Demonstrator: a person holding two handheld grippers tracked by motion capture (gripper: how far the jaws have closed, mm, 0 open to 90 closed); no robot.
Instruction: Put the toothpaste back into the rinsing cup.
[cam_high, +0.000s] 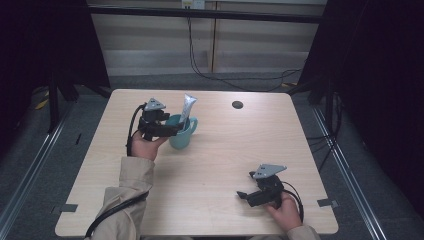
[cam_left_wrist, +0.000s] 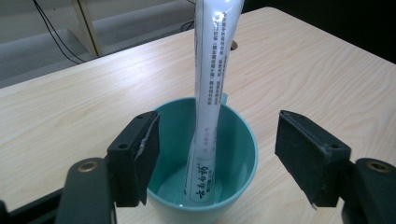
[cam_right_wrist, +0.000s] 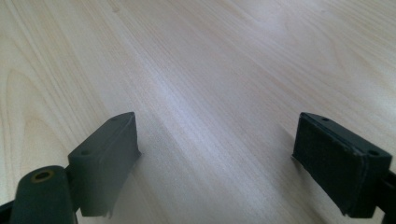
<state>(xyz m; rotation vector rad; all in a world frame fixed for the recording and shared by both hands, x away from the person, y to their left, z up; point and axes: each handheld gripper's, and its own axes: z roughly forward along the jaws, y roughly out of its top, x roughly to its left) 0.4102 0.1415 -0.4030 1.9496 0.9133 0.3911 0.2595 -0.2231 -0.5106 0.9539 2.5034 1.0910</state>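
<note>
**Both grippers spread, tube standing in teal cup**

We see a light wood table (cam_high: 220, 165) with a teal cup (cam_high: 183, 134) on its left-centre area. A white tube (cam_high: 187, 109) stands in the cup, leaning a bit, top end well above the rim. In the left gripper view the tube's lower end sits on the cup floor, printed text running along its length.

Left gripper (cam_left_wrist: 215, 158): jaws wide apart, one on each side of the cup near its rim. We can't tell if either jaw touches the cup wall. Nothing clamped. In the high view it sits just left of the cup, held by the left hand (cam_high: 145, 146).

Right gripper (cam_right_wrist: 217, 161): jaws also apart, bare tabletop between them, holding nothing. In the high view it's low over the table's near right corner area, well apart from the cup, with the right hand (cam_high: 286, 210) behind it.

A small dark round spot (cam_high: 237, 104) sits on the far side of the table.
</note>
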